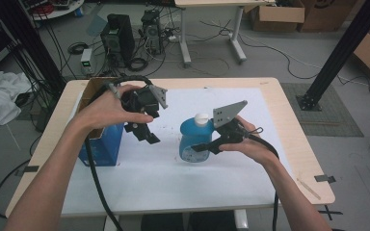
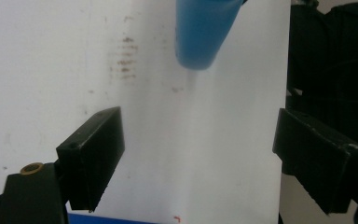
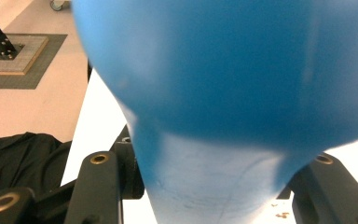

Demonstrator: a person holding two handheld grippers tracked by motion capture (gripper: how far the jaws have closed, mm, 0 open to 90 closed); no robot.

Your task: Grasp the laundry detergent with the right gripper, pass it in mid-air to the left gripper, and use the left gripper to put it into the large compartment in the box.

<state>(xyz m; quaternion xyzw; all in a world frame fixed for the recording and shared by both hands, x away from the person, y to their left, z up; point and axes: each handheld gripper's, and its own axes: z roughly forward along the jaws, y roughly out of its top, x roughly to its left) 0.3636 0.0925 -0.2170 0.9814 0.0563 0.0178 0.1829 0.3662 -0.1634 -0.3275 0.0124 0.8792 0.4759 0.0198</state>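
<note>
Both forearms come in from the near edge of the high view, over the white sheet (image 1: 139, 183) that covers the table (image 1: 289, 139). On the person's right, the right hand (image 1: 250, 144) holds the right gripper (image 1: 204, 144) roughly level, pointing left across the table, grey plate on top and cable trailing back along the arm; its jaws are clamped on the waist of the blue bottle (image 1: 195, 139). That bottle stands upright, long axis vertical, white cap (image 1: 201, 118) at the top, at the middle of the sheet; whether its base touches the sheet cannot be told. In the right gripper view the blue body swells wide just ahead of the camera and narrows between the two black jaws pressed against its sides. On the person's left, the left hand (image 1: 111, 110) grips the left gripper (image 1: 144, 134) from above, wrist bent, the tool angled down toward the sheet. Its jaws stand wide apart with nothing between them, and the left gripper view has bare sheet in the gap and the bottle beyond. Beside that hand stands an open blue box (image 1: 101, 144)
</note>
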